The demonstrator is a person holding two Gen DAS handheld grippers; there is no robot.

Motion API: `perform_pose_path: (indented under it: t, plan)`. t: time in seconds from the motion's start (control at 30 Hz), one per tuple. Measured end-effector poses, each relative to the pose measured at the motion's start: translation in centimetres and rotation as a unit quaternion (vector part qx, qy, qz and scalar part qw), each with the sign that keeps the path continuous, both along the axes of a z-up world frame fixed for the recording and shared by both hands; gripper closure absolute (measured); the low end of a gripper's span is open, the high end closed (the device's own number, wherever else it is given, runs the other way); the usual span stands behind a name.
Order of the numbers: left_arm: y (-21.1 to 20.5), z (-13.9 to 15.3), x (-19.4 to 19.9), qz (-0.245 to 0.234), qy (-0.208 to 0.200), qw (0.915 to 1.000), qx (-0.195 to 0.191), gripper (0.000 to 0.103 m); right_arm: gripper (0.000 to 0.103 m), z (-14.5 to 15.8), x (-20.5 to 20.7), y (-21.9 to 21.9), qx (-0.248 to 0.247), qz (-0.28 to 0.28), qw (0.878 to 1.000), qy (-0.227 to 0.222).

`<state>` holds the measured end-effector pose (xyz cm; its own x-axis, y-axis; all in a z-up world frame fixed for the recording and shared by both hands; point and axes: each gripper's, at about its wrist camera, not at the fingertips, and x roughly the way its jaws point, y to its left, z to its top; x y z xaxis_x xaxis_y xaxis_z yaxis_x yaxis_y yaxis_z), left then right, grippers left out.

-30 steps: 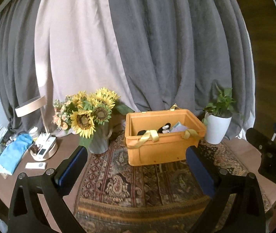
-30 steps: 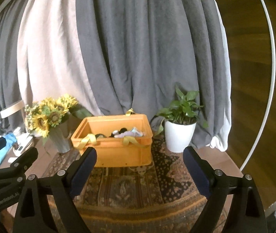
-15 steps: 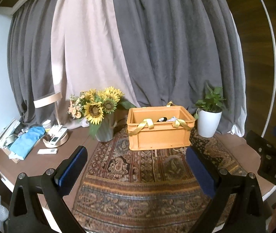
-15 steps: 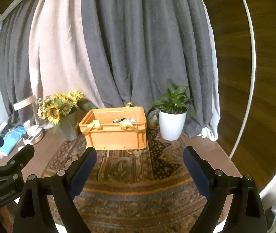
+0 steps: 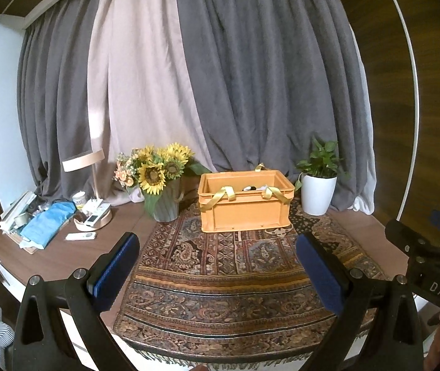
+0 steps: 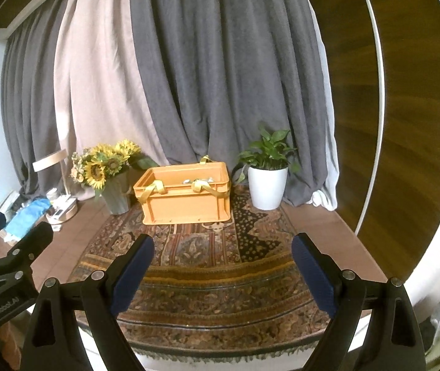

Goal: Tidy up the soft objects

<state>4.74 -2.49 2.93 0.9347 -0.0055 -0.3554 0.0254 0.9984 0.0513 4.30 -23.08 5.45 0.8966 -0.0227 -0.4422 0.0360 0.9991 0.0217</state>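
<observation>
The left tool (image 5: pixel 216 259) is spread wide with nothing between its blue pads (image 5: pixel 117 266); the right tool (image 6: pixel 223 262) is spread just as wide and also has hold of nothing; both hang over the near edge of the patterned rug (image 5: pixel 235 278), well apart from the crate.

The orange crate (image 5: pixel 244 207) stands on the far part of the rug, near the middle of the bench (image 5: pixel 65 256); yellow straps (image 5: pixel 224 196) drape over its near rim; a few soft things (image 6: pixel 196 181) lie inside it, only their tops showing above the rim, one dark and one pale in the left view, too small to name.

Just left of the crate stands a vase of sunflowers (image 5: pixel 158 176); just right of it a white pot with a green plant (image 5: pixel 317 194); grey and pale curtains (image 5: pixel 220 77) hang behind all three.

On the far left of the bench lie a blue cloth (image 5: pixel 48 222), a round tray of small items (image 5: pixel 94 216) under a lamp (image 5: pixel 85 160), and a white remote (image 5: pixel 80 236) near the tray; the right tool's body shows at the right edge of the left view.
</observation>
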Motion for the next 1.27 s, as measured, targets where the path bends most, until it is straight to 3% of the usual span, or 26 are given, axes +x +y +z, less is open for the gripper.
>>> perform_pose_path:
  t: [0.53,1.27]
  plan:
    - [-0.4,-0.2,-2.7,-0.009,-0.002,1.0000,0.000,0.000,0.012,0.0,-2.1,-0.5,0.002,0.000,1.000,0.002]
    - [-1.4,-0.4,-3.1,-0.022,0.009,0.9997,0.002,0.000,0.012,0.0,-2.7,-1.7,0.000,-0.013,1.000,0.002]
